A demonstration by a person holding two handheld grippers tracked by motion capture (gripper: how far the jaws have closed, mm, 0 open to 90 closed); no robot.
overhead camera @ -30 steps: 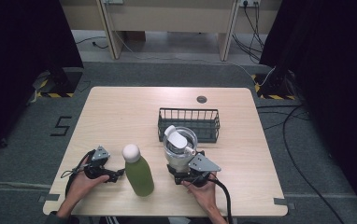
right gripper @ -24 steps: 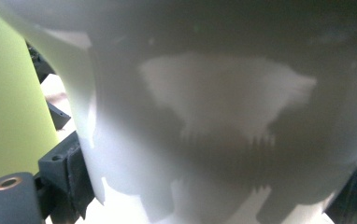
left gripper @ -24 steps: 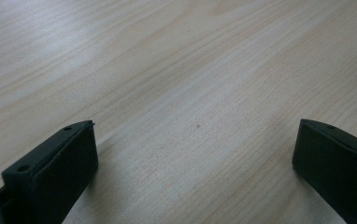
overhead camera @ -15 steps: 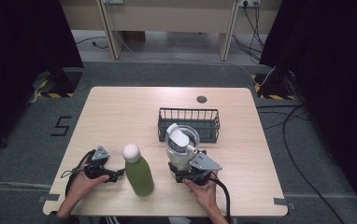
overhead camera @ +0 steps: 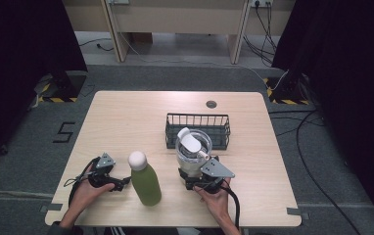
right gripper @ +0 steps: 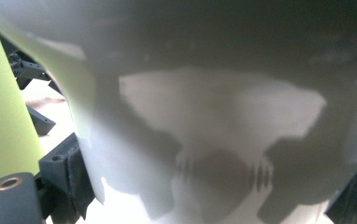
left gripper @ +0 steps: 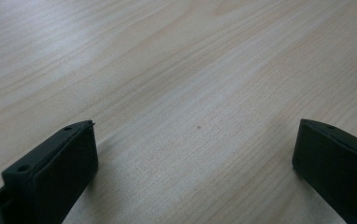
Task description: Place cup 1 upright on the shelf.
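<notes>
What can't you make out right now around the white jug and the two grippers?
- Right gripper, high view: its jaw tips hide behind the white jug; grip unclear.
- Right gripper view: the jug wall sits too close, blurred.
- Jug contents: lid covers them.
- Left gripper: nothing between its open jaws; green bottle out of frame.

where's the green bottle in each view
High view: the green bottle stands near the table's front edge, between the two hand-held grippers.
Left gripper view: not in it; bare wooden table between open jaws.
Right gripper view: a green strip along the left edge.
Shared landmark: the white container, close up in the right gripper view.
</notes>
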